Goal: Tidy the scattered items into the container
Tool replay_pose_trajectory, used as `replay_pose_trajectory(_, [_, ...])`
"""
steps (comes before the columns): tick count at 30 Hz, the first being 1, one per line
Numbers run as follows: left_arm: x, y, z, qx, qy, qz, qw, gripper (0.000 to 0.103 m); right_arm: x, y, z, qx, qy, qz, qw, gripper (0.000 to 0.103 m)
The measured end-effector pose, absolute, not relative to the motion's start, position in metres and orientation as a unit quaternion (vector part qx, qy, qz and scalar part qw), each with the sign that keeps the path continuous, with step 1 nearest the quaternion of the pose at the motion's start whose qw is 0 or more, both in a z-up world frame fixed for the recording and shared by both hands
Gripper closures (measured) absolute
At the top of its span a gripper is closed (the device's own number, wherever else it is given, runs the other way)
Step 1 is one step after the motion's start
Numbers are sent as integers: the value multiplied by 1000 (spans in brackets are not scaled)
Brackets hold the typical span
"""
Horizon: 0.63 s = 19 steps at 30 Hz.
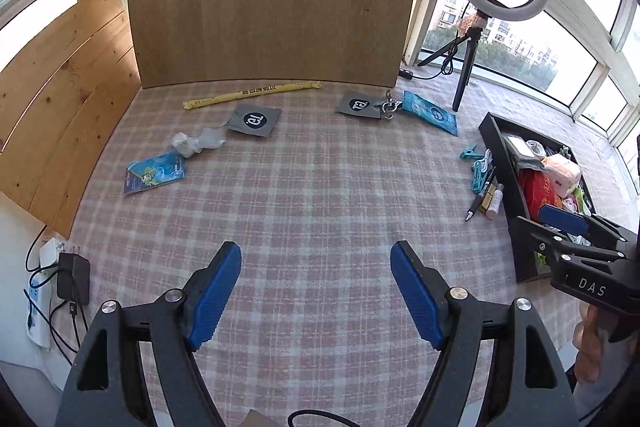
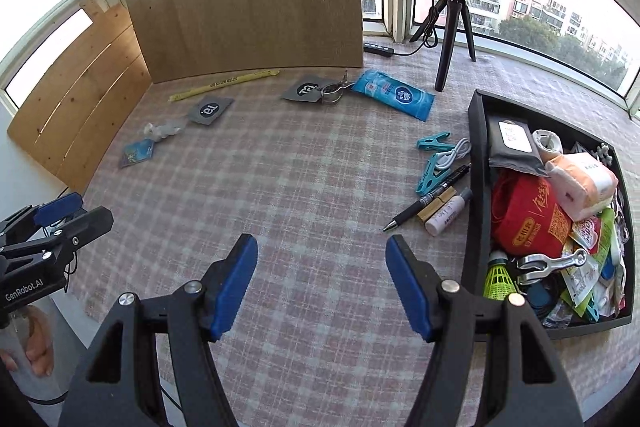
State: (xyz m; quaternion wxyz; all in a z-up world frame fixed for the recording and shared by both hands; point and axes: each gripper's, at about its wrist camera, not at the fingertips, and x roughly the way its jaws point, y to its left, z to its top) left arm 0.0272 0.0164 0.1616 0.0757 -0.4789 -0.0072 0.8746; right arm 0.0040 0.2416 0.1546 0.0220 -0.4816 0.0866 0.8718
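Grippers, left [image 1: 316, 291] and right [image 2: 320, 285], I hold wide apart over checked cloth; black pen [image 2: 426, 197] lies diagonally beside the tray [image 2: 478, 163], tip toward me, with clips nearby.

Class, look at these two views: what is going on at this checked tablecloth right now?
A person holds two tools, the left tool and the right tool, both open and empty above the cloth. The black rectangular tray is already crowded. Beside it lie a black pen and teal plastic clips; a blue wipes packet waits farther back.
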Motion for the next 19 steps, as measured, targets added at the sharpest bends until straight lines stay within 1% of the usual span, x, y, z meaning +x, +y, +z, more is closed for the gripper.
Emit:
replay_pose_trajectory(4, [27,15,164,-474,-12,877,72,28,2,245,150,-483,101,869,23,37])
replay_pose_trajectory(11, [22,12,163,-476,-18,876,68,28,-5,244,140,-492,103,865,19,37])
replay_pose_trajectory(19, [20,16,158,-473,-3,878,71,28,-8,242,131,-502,103,859,17,37])
